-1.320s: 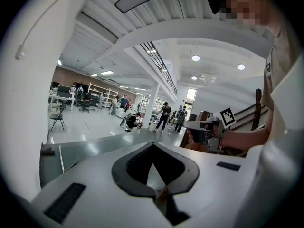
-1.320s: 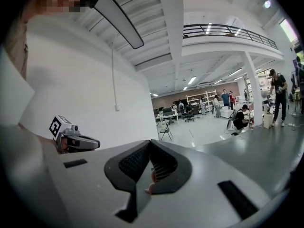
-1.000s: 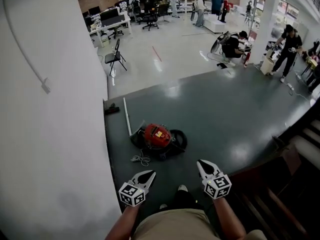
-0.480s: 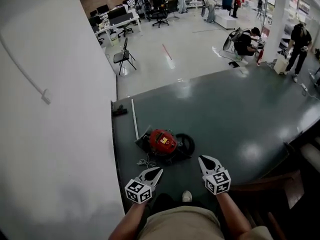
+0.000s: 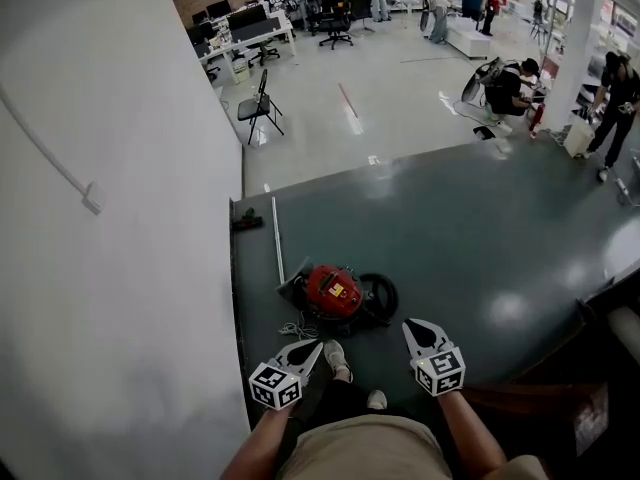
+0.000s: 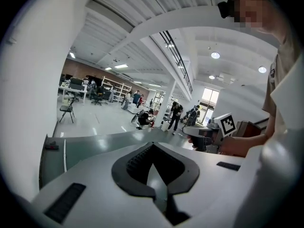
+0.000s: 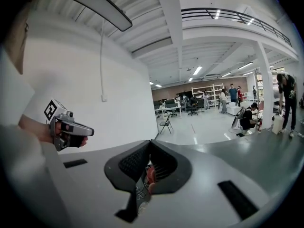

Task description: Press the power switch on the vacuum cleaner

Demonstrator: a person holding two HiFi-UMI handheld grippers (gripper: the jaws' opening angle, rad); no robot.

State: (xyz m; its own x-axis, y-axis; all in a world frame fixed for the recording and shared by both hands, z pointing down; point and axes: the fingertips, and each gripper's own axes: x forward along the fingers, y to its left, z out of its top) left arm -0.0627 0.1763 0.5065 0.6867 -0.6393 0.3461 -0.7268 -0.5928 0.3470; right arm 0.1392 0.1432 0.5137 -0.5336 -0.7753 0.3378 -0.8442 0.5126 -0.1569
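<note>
The red vacuum cleaner [image 5: 333,290] lies on the dark green floor, with a black hose coil [image 5: 381,293] on its right and a yellow label on top. Both grippers hang above the floor just short of it. My left gripper [image 5: 312,346] is shut and empty, near the vacuum's front left. On the front right, my right gripper [image 5: 410,326] is likewise shut and empty. In the right gripper view a sliver of the red vacuum [image 7: 150,175] shows behind the closed jaws. The switch itself is too small to make out.
A white wall [image 5: 110,268] runs along the left. A tangle of white cord [image 5: 293,328] lies by the person's shoe [image 5: 336,360]. A white strip [image 5: 277,238] and a small black object [image 5: 246,224] lie farther back. Brown stairs [image 5: 590,408] drop off at right. People work far behind.
The person has walked towards the vacuum, which now sits closer to both grippers. One shoe has stepped forward beside the cord. Both grippers stay shut.
</note>
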